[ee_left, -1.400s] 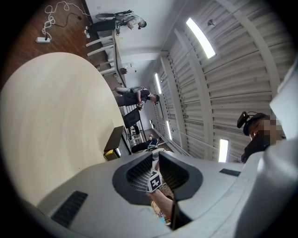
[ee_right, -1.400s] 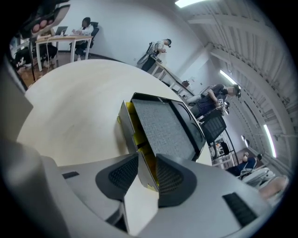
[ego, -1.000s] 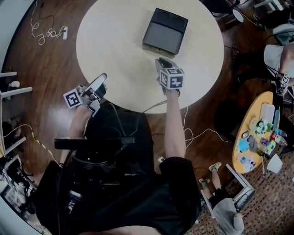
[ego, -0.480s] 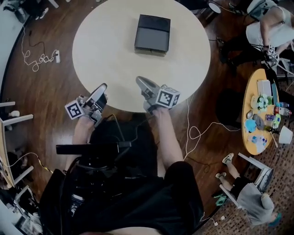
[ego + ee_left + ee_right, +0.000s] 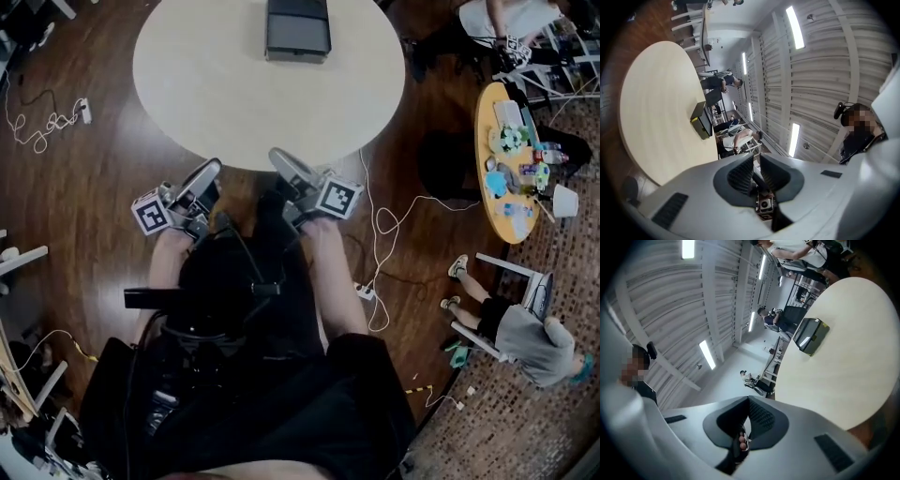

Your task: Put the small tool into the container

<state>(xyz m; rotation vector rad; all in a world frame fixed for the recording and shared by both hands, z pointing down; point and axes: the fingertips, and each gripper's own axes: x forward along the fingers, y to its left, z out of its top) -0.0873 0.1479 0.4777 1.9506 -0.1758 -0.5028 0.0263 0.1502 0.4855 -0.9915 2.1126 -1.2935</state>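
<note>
Far beyond the left gripper's (image 5: 756, 157) jaws lies the container (image 5: 701, 120).

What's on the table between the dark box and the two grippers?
Nothing. The head view shows only bare table between the box and the left gripper and right gripper, both at its near edge.

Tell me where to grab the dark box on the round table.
Likely from above, jaws across two opposite side walls of the dark box: it lies flat and closed on the round table, sides straight, parallel, nothing crowding them. Jaw span is unproven.
</note>
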